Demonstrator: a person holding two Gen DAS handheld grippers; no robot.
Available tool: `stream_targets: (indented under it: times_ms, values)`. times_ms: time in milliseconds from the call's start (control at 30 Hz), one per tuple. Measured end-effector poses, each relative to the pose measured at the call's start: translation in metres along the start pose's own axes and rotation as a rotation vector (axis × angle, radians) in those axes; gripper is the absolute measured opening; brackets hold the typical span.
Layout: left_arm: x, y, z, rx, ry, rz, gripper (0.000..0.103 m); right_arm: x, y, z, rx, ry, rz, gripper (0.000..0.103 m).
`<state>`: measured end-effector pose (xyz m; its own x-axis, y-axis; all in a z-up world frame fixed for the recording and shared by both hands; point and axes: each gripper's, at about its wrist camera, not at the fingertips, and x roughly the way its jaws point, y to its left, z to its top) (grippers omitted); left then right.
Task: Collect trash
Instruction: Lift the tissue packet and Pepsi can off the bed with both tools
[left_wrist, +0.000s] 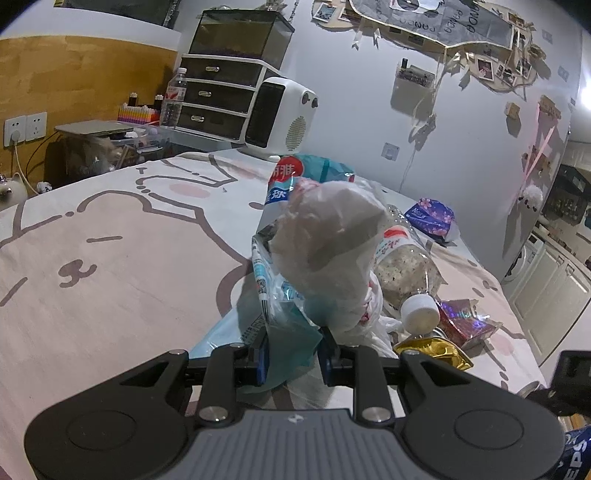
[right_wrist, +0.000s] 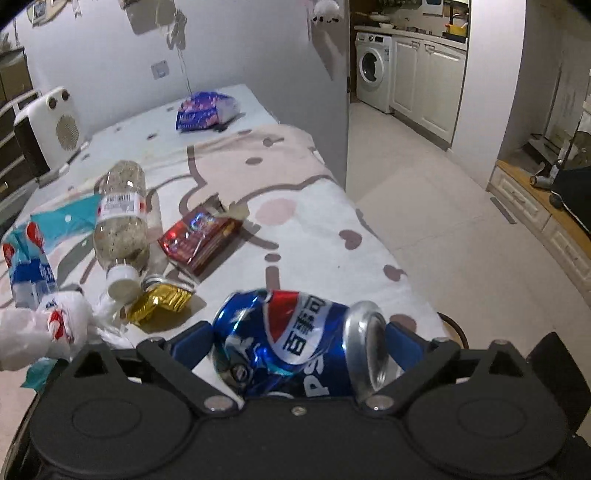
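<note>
Now two grippers, one can, one bottle.
My left gripper (left_wrist: 291, 354) pinches a teal-and-white plastic bag (left_wrist: 295, 321); my right gripper (right_wrist: 299, 341), spread wide, straddles one dented blue Pepsi can (right_wrist: 291, 339).

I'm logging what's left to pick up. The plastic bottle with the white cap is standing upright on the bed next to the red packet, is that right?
Not quite. The plastic bottle is lying on its side, white cap toward the camera, not upright. It is on the bed next to the red packet, as the right wrist view shows.
</note>
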<state>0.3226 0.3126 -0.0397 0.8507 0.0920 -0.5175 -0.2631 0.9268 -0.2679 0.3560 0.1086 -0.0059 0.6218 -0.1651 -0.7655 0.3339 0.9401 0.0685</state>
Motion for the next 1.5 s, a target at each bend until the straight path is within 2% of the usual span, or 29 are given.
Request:
stream_targets:
  times_ms: [200,300,400,467,600,767,967,1233,1500]
  values:
    - [-0.01,0.011,0.0,-0.046,-0.025,-0.026,0.025,0.0,0.004,0.003,0.039,0.017,-0.01,0.1]
    - [-0.019,0.015,0.0,-0.069,-0.046,-0.054,0.024,0.008,0.001,0.008,0.094,0.031,-0.011,0.1]
    - [-0.024,0.016,0.001,-0.08,-0.059,-0.082,0.024,0.02,-0.003,0.008,0.095,0.048,-0.011,0.1]
    - [-0.028,0.017,0.001,-0.085,-0.073,-0.097,0.024,0.021,-0.01,0.007,0.066,0.044,0.033,0.099]
    - [-0.03,0.014,0.002,-0.079,-0.087,-0.105,0.024,0.015,-0.025,0.008,-0.016,0.049,0.187,0.097]
    - [-0.035,0.01,-0.001,-0.049,-0.105,-0.057,0.024,0.002,-0.041,0.005,-0.103,0.035,0.307,0.096]
    - [-0.07,0.014,-0.014,-0.048,-0.125,0.016,0.024,-0.011,-0.052,-0.005,-0.217,0.023,0.406,0.096]
    - [-0.122,0.005,-0.027,-0.023,-0.149,0.003,0.024,-0.041,-0.065,-0.026,-0.411,-0.076,0.503,0.096]
    - [-0.161,-0.014,-0.042,0.002,-0.166,-0.014,0.024,-0.067,-0.088,-0.038,-0.465,-0.146,0.557,0.096]
